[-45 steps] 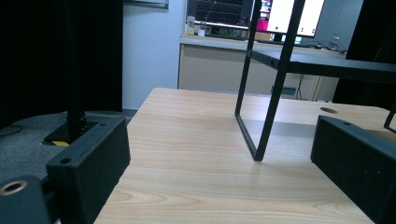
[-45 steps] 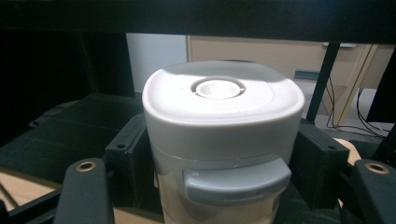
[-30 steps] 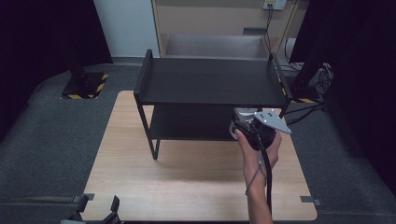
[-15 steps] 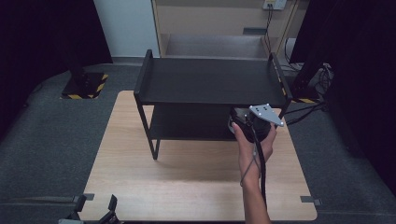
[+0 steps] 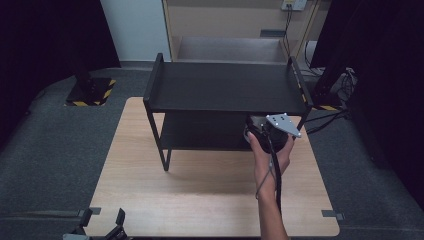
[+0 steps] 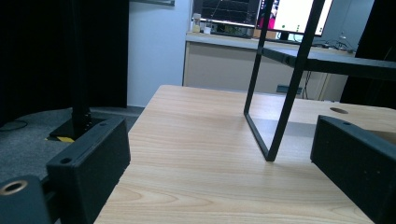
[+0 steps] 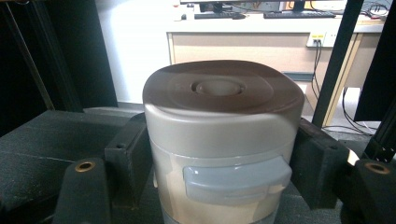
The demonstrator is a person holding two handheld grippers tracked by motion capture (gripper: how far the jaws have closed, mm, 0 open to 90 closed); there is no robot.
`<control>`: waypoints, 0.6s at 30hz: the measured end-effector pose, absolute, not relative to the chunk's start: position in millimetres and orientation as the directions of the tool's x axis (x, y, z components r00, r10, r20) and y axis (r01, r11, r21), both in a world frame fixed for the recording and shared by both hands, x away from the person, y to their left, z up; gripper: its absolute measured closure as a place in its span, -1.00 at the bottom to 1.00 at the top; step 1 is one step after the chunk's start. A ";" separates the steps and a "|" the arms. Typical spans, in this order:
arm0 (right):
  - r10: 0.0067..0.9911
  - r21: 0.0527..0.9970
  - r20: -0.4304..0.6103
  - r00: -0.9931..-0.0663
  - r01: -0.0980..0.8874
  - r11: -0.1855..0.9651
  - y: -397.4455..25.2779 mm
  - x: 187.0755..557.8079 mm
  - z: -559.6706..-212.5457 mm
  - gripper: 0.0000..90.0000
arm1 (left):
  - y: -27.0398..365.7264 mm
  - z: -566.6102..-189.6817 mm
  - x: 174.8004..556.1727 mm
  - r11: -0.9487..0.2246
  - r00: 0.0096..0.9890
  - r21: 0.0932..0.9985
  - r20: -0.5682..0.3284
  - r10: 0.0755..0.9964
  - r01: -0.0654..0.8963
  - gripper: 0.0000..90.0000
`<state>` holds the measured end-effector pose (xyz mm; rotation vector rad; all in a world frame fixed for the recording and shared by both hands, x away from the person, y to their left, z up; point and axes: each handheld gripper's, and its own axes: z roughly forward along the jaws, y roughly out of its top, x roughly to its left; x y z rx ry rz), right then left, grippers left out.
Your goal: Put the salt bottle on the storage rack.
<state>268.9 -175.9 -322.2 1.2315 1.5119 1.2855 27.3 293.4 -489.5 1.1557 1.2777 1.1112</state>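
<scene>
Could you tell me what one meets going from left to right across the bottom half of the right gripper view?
Left jaw of the right gripper → container with a brown lid, held between the jaws → right jaw.

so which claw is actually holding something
The right claw: its jaws press both sides of a lidded white container. The left claw is open above bare table.

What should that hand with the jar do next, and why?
Probably ease the jar forward onto the lower shelf and then open. The right gripper clamps the jar on both sides, and the hand sits at the shelf's front edge.
</scene>
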 end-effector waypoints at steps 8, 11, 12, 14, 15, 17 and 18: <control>0.973 0.985 0.027 -0.230 0.174 0.014 -178.2 269.3 -324.6 -0.40 | 292.8 -489.4 27.6 0.108 0.011 0.994 -0.108 0.994 0.031 -0.92; 0.974 0.986 0.023 -0.224 0.165 0.015 -176.8 267.3 -326.1 -0.51 | 293.2 -489.2 26.9 0.108 0.009 0.994 -0.108 0.994 0.029 -0.92; 0.974 0.986 0.023 -0.224 0.165 0.015 -176.8 267.3 -326.1 -0.51 | 293.2 -489.2 26.9 0.108 0.009 0.994 -0.108 0.994 0.029 -0.92; 0.977 0.988 0.021 -0.214 0.151 0.012 -174.6 263.6 -328.4 -0.63 | 293.7 -489.3 26.6 0.109 0.011 0.994 -0.109 0.994 0.031 -0.92; 0.977 0.989 0.020 -0.212 0.148 0.011 -174.1 262.7 -329.1 -0.65 | 293.8 -489.3 26.3 0.109 0.011 0.994 -0.110 0.994 0.031 -0.92; 0.978 0.990 0.021 -0.208 0.140 0.009 -172.5 260.4 -331.0 -0.70 | 293.8 -489.5 25.9 0.110 0.012 0.993 -0.110 0.994 0.030 -0.92; 0.978 0.990 0.021 -0.208 0.140 0.009 -172.5 260.4 -331.0 -0.70 | 293.8 -489.5 25.9 0.110 0.012 0.993 -0.110 0.994 0.030 -0.92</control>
